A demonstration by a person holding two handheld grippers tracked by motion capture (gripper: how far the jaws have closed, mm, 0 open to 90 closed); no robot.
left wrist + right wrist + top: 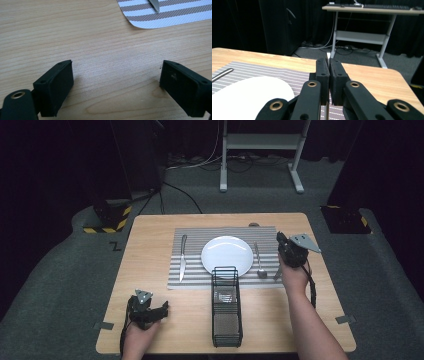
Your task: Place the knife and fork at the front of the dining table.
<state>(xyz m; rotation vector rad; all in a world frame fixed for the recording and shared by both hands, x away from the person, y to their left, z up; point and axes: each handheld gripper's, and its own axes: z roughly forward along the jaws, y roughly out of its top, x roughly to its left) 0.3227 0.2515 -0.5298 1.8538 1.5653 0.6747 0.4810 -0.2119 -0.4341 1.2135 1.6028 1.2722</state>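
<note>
My right gripper hovers over the right edge of the striped placemat, jaws pressed together on a thin metal utensil. The utensil's lower end hangs below the hand, and I cannot tell which kind it is. A white plate sits mid-mat, with a knife on its left and a spoon on its right. My left gripper rests low at the front left of the table, its jaws wide apart over bare wood with nothing between them.
A black wire basket stands at the front centre, just in front of the plate. In the left gripper view the placemat corner and knife tip lie ahead. A white desk frame stands on the floor beyond the table.
</note>
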